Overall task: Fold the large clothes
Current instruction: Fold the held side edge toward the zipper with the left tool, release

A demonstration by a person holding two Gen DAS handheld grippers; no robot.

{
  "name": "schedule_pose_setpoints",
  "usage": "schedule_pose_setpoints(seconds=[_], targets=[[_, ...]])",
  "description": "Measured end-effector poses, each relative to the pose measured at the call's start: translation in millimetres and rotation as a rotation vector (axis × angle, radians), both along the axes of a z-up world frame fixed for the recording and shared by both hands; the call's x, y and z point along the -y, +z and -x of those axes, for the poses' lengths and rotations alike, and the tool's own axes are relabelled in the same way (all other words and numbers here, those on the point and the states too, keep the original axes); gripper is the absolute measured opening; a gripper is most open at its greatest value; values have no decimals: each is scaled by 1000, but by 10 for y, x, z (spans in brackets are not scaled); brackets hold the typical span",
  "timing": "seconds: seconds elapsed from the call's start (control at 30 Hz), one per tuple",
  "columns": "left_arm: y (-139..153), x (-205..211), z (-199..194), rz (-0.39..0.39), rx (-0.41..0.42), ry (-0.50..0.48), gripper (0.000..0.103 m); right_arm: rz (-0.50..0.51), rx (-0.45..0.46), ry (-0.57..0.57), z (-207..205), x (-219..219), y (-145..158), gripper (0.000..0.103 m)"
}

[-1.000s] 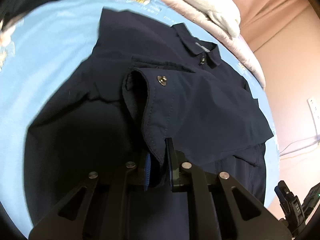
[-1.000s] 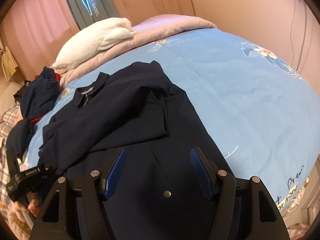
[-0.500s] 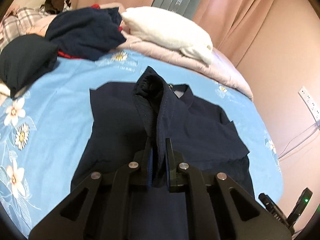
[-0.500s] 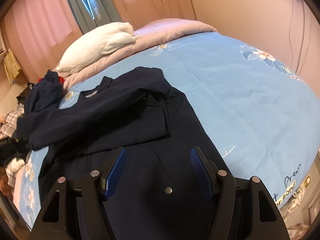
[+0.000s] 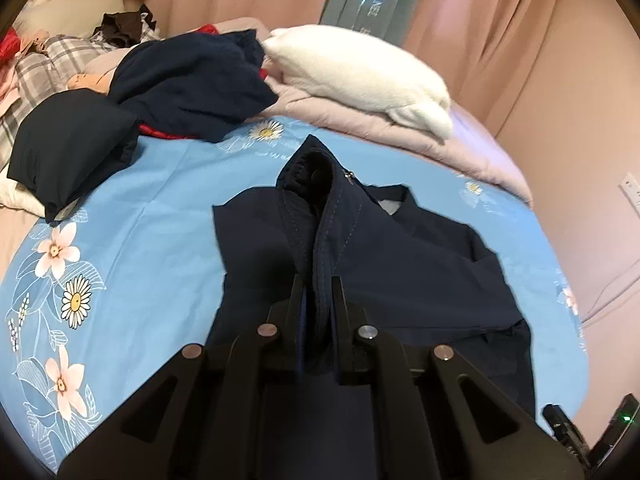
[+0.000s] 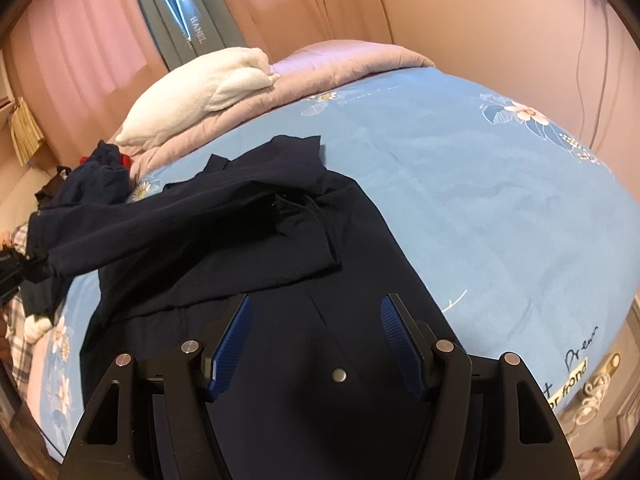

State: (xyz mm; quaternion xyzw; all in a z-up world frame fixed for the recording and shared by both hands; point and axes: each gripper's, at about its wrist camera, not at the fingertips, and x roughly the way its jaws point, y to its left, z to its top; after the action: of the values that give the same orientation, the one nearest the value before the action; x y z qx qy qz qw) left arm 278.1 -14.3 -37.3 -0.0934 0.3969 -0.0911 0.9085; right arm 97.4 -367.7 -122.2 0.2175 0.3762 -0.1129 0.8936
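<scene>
Sleeve-fold step: left tool [image 5: 316, 292] clamps the navy stitched fabric jacket [image 5: 400, 264] cuff, lifted off blue floral bed [image 5: 152, 248]; right tool [image 6: 316, 332] wide, empty. Next: lay sleeve across the body.

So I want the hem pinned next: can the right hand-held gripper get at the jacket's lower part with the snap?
Probably yes. The right hand-held gripper is open right over the jacket, its snap bare between the jaws, nothing in the way.

Pink curtains [image 5: 460, 20], pinkish wall [image 6: 480, 20], wall socket [image 5: 632, 192], blue floral bedsheet [image 6: 480, 200], white pillow [image 5: 360, 72]
</scene>
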Motion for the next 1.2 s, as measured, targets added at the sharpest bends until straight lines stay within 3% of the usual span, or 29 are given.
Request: schedule_pose_setpoints(seconds=[0.47, 0.83, 1.2], targets=[[-654, -105, -271, -66, -137, 41, 9, 8, -33, 7, -77, 6, -73, 66], [-1087, -166, -398, -74, -243, 68, 11, 2, -70, 22, -179, -1, -195, 66], [-1325, -143, -483, -112, -275, 74, 16, 6, -104, 39, -247, -38, -294, 66]])
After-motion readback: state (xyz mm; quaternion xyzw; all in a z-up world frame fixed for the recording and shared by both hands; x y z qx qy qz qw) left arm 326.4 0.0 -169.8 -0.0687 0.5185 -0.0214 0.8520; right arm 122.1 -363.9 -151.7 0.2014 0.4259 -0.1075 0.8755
